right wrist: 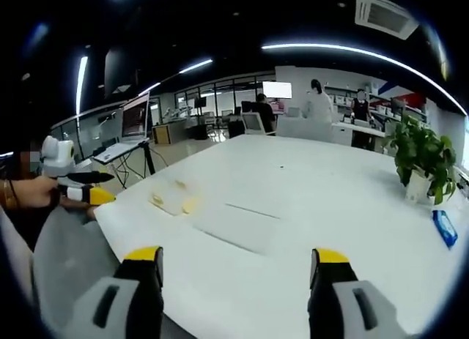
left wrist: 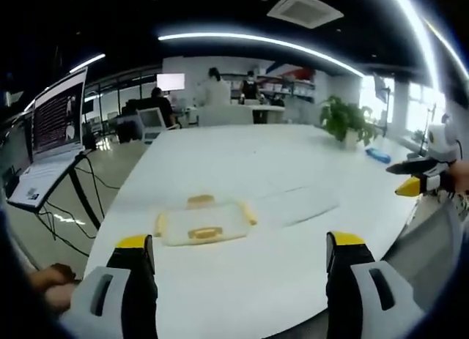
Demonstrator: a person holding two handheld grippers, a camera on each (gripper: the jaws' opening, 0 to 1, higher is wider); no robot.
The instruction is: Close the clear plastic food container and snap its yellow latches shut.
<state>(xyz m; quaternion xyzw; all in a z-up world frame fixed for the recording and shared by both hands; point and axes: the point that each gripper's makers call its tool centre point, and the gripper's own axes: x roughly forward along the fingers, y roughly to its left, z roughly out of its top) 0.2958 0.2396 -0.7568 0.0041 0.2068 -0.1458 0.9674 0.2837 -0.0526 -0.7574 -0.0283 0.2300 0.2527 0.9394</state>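
The clear plastic container (left wrist: pixel 203 222) lies low on the white table (left wrist: pixel 242 163), with yellow latches (left wrist: pixel 205 233) on its sides. Just right of it lies a flat clear piece (left wrist: pixel 300 203); I cannot tell what it is. My left gripper (left wrist: pixel 240 244) hovers open in front of the container, short of it, with nothing between its jaws. The right gripper (left wrist: pixel 409 179) comes in from the right over the table's edge. In the right gripper view the container (right wrist: pixel 174 200) sits far left, beyond my open, empty right gripper (right wrist: pixel 237 255). The left gripper (right wrist: pixel 88 189) shows at the left there.
A laptop on a stand (left wrist: pixel 51 134) is left of the table. A potted plant (left wrist: pixel 344 119) and a blue item (left wrist: pixel 377 155) stand far right. People sit at desks at the back. A hand (left wrist: pixel 51 280) shows at the lower left.
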